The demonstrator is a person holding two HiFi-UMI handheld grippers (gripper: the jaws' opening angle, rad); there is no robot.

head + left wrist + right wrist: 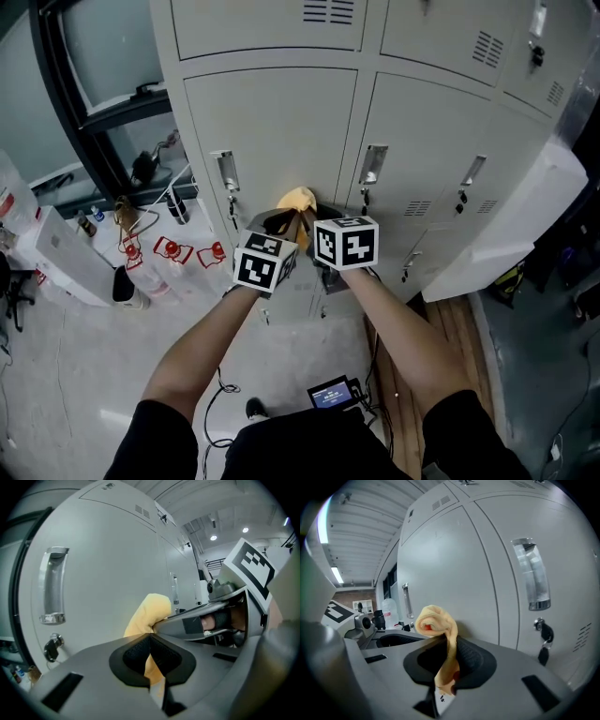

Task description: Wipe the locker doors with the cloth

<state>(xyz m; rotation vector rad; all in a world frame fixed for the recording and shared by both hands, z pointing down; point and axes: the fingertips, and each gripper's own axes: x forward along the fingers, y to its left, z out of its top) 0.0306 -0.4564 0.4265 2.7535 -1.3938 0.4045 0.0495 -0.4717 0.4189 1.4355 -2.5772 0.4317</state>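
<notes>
Both my left gripper [151, 660] and right gripper [448, 667] pinch the cloth [435, 619] tight, its bunch poking just beyond my jaws. I should press it flat on the locker door [108, 573] ahead, then sweep evenly.

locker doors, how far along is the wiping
Done: the cloth is picked up, pinched by both the left claw and the right claw, both shut. In hand: it is held up close to the locker doors between two handles. Left: the wiping; no wiped patch shows on any door.
</notes>
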